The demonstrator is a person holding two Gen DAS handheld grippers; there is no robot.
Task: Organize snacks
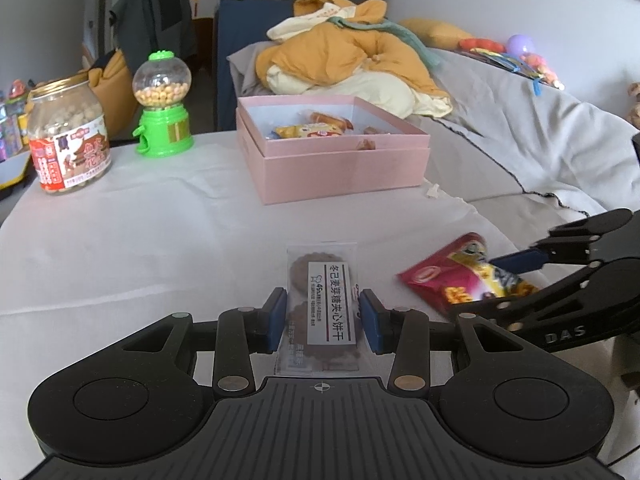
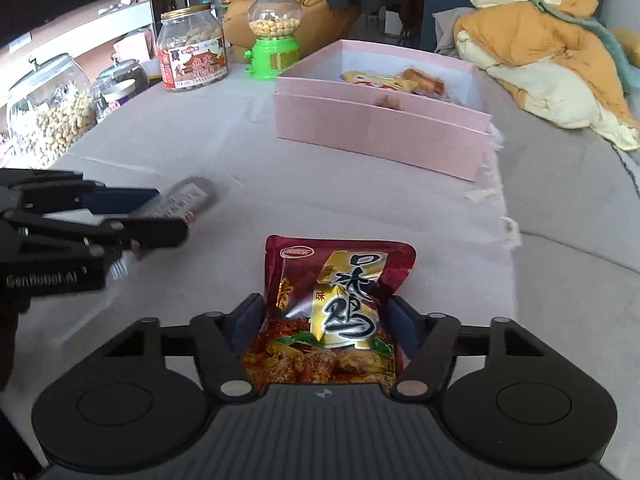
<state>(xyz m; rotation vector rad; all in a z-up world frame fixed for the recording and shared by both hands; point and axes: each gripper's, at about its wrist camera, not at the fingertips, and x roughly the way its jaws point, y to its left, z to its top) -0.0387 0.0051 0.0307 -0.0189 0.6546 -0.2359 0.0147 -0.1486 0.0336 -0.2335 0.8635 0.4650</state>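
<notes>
- I see the pink box (image 1: 344, 172) at the far end of the white-covered surface (image 1: 140, 216), with a few wrapped snacks inside.
- My right gripper (image 2: 326, 320) straddles the red snack pouch (image 2: 336, 280), big black Chinese characters on its gold panel; the blue pads sit against its sides, grasping it.
- My left gripper (image 1: 323, 316) is clenched on the clear biscuit pack (image 1: 320, 308), whose white label reads 麦芽糖夹心饼干.
- "GenRobot.AI" is printed on the left gripper's side.
</notes>
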